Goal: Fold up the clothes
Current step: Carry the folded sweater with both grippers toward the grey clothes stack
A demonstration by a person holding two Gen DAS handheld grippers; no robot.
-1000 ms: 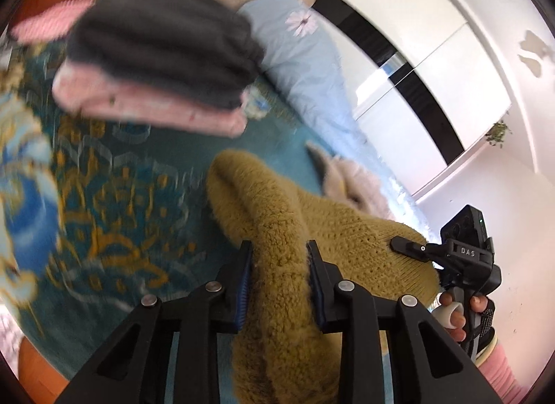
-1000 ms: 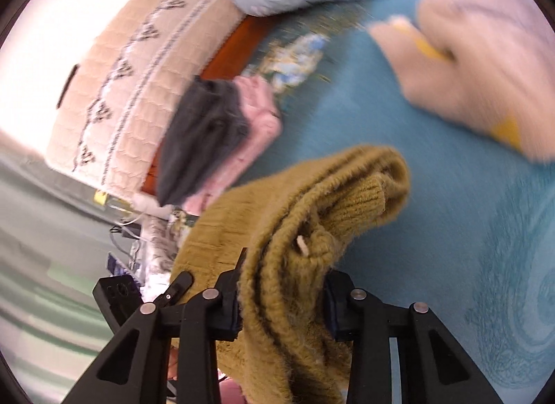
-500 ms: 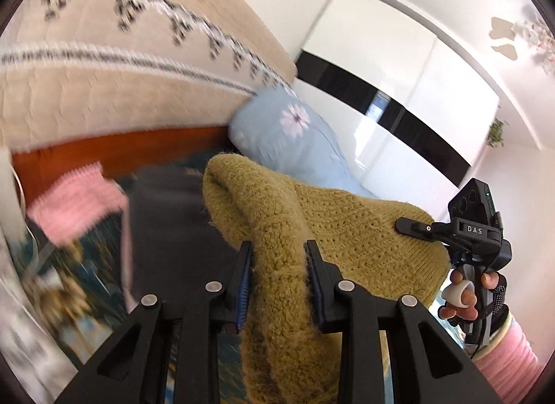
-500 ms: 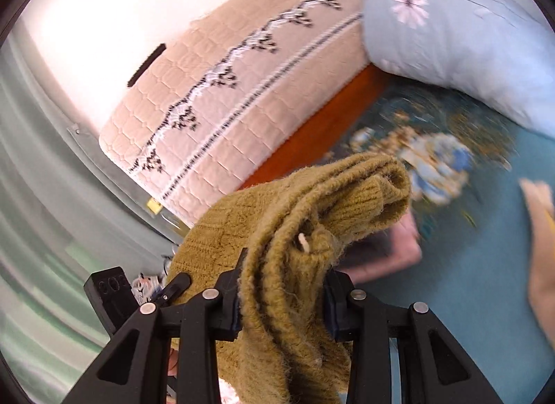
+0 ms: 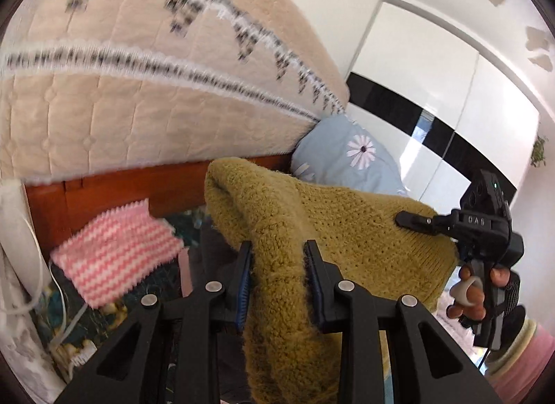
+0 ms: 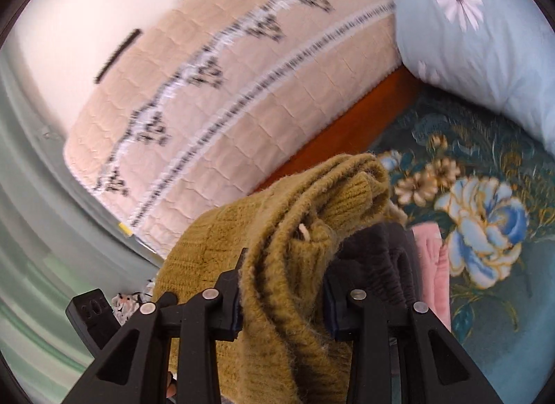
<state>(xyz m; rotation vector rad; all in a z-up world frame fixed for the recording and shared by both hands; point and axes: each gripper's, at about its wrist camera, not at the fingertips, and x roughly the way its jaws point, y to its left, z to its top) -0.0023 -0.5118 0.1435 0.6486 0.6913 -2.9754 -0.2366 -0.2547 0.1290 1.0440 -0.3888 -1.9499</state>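
Note:
A folded mustard-yellow knitted sweater (image 5: 312,230) hangs in the air between both grippers. My left gripper (image 5: 279,265) is shut on one thick folded end of it. My right gripper (image 6: 282,275) is shut on the other end of the sweater (image 6: 277,230), and its black body also shows at the right of the left wrist view, gripped by a hand (image 5: 471,293). Just below the sweater lies a stack of folded clothes, a dark grey garment (image 6: 378,258) on a pink one (image 6: 433,265). A pink-and-white striped knit (image 5: 114,258) lies at the left.
A quilted beige headboard (image 5: 138,84) on a red-brown wooden frame (image 5: 138,192) rises behind the stack. A light blue flowered pillow (image 6: 478,50) lies on the teal floral bedspread (image 6: 485,230). White cables (image 5: 34,282) hang at the far left. A white wardrobe with black bands (image 5: 433,109) stands behind.
Both grippers have carried the sweater up and across the bed toward the headboard. The grey and pink stack, formerly farther off, now lies right under the sweater. Both grips are unchanged.

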